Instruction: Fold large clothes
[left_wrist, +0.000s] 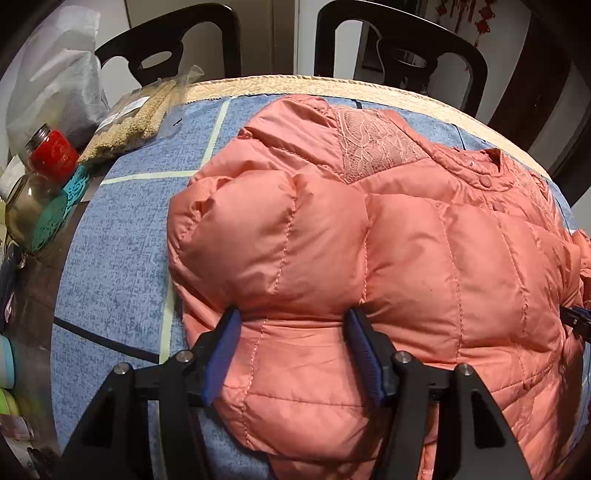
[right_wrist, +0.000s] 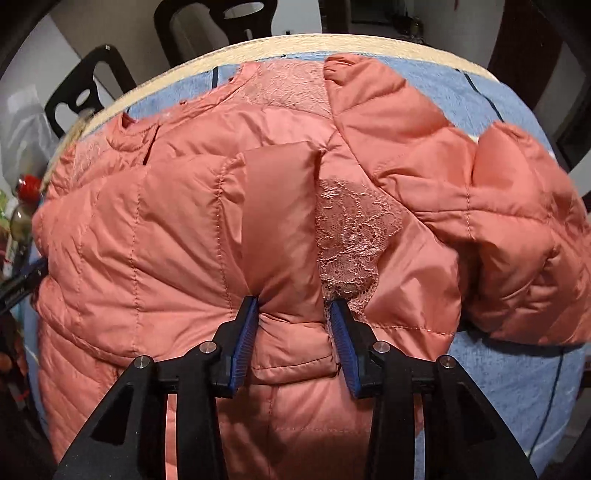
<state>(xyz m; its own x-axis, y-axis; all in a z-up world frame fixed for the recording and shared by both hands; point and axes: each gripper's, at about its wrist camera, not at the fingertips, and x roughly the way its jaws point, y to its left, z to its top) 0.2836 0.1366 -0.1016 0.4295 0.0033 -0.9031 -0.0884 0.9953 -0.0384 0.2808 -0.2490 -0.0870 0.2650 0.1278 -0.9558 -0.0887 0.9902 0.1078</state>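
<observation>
- Between the blue pads of the left hand-held gripper (left_wrist: 291, 321) sits a broad puff of a salmon-pink quilted jacket (left_wrist: 406, 240); the jaws stand wide apart, tips dug into the padding on either side, and the fabric between them looks loose rather than pinched.
- The right hand-held gripper (right_wrist: 293, 306) has its jaws drawn closer and is clamped on a gathered fold of the jacket, with creases running into both pads.
- Both tools point steeply down at the garment's near edge, the left one toward its left side, the right one further right.
- Just beyond the right tool's right pad lies a patch of lace trim (right_wrist: 351, 236), and a smooth flap of fabric rises from between its pads.
- The jacket lies spread over the middle of the bench, front up, with a row of snap buttons (left_wrist: 487, 181) near the collar at the far right.
- One sleeve (right_wrist: 517, 221) is bunched up and flopped over at the right, resting on the cloth.
- Under the jacket is a blue cloth (left_wrist: 122, 240) marked with pale and dark lines, finished along the far edge with a cream woven border (left_wrist: 295, 83).
- On the left end of the bench stand a jar with a red label (left_wrist: 53, 151), a clear glass jar (left_wrist: 26, 210), a bag of grain (left_wrist: 125, 125) and a grey-white plastic bag (left_wrist: 55, 74).
- Behind the far edge are two dark wooden chairs (left_wrist: 406, 48).
</observation>
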